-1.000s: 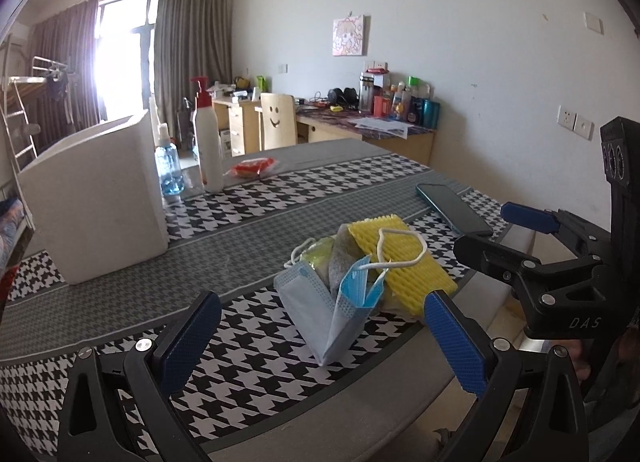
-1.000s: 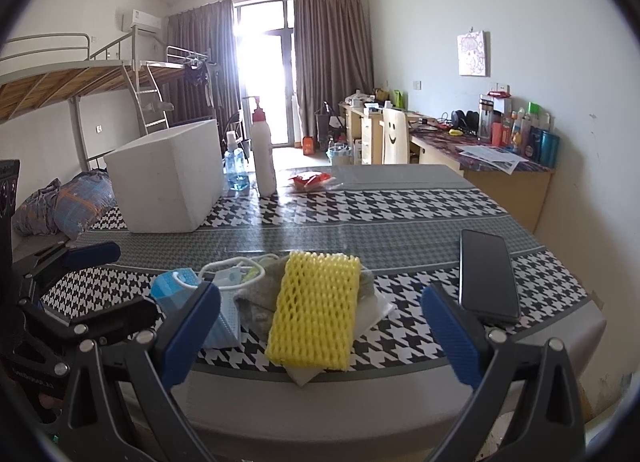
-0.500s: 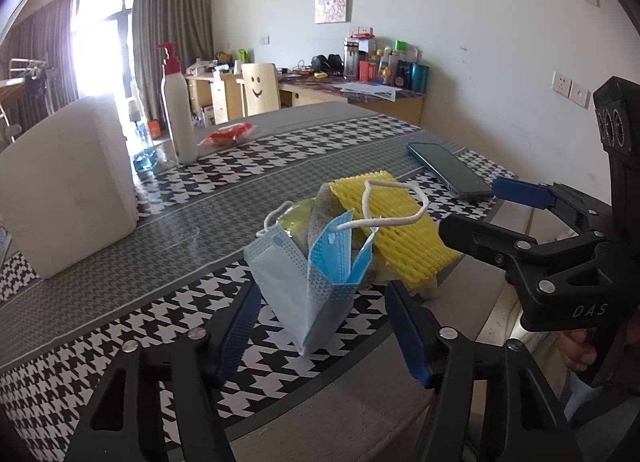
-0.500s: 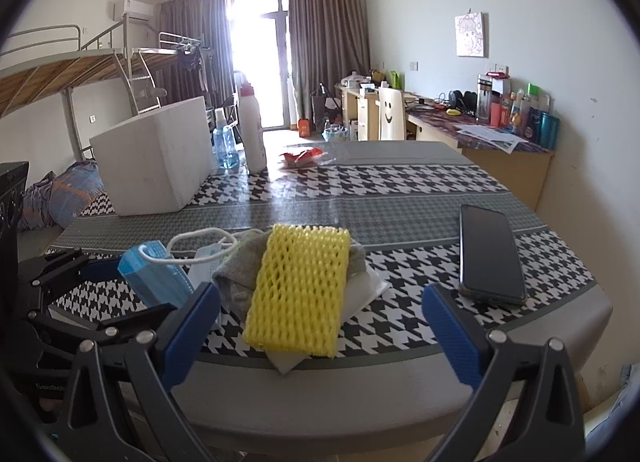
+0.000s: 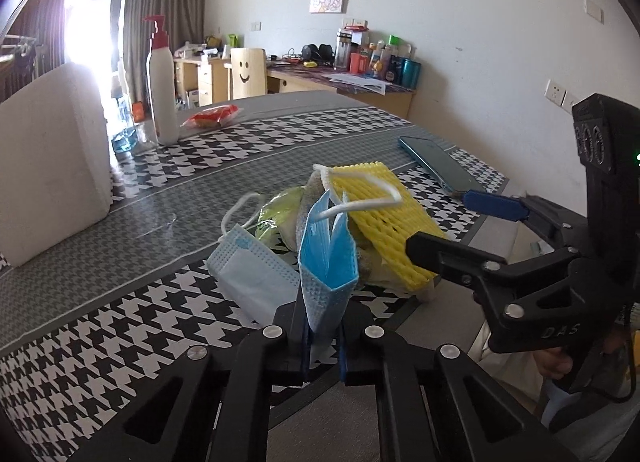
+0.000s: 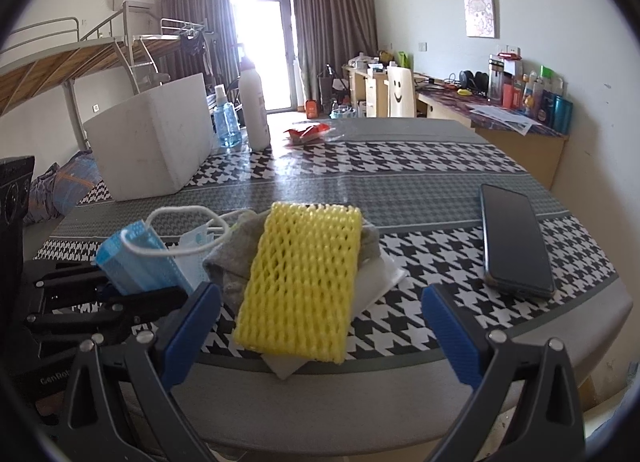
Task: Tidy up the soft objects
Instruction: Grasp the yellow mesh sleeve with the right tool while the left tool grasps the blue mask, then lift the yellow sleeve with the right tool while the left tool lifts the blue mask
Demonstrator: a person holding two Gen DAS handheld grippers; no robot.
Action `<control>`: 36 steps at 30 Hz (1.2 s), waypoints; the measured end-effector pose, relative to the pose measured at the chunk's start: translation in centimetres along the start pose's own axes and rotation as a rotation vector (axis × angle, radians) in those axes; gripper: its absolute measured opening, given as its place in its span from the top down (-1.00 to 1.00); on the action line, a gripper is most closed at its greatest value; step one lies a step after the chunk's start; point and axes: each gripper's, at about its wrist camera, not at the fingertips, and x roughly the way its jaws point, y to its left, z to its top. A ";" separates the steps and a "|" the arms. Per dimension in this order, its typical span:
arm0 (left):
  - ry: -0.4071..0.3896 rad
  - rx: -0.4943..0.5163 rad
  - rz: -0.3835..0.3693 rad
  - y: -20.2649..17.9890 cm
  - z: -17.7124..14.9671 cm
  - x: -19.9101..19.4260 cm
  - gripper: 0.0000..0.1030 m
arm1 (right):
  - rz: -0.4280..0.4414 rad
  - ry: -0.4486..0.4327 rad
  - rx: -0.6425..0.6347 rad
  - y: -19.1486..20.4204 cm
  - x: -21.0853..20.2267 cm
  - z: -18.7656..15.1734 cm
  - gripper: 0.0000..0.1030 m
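Closing since a moment ago, the left gripper fingers are now pinching the pleated blue mask, standing upright beside the ribbed yellow foam net on the houndstooth desk; the right gripper is gaping wide.

Bright daylight from a blown-out window far beyond the tongs, glare streaking the tabletop, fisheye bending, dark vignetted corners, sharp focus

White sheet mostly under yellow netting.
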 end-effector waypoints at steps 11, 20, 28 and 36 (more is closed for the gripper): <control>0.004 0.004 0.005 0.2 -0.2 -0.5 0.80 | 0.038 0.083 -0.003 0.4 2.0 -0.3 -0.37; -0.008 0.008 0.008 0.2 -0.2 -1.0 0.80 | 0.040 0.107 -0.010 0.6 1.7 -0.8 0.22; -0.055 0.005 0.020 0.3 -0.1 -3.0 0.82 | 0.024 0.046 -0.019 0.6 -0.2 0.4 0.48; -0.114 0.007 0.042 0.3 0.4 -5.4 0.82 | 0.035 -0.018 -0.009 0.5 -2.1 1.6 0.48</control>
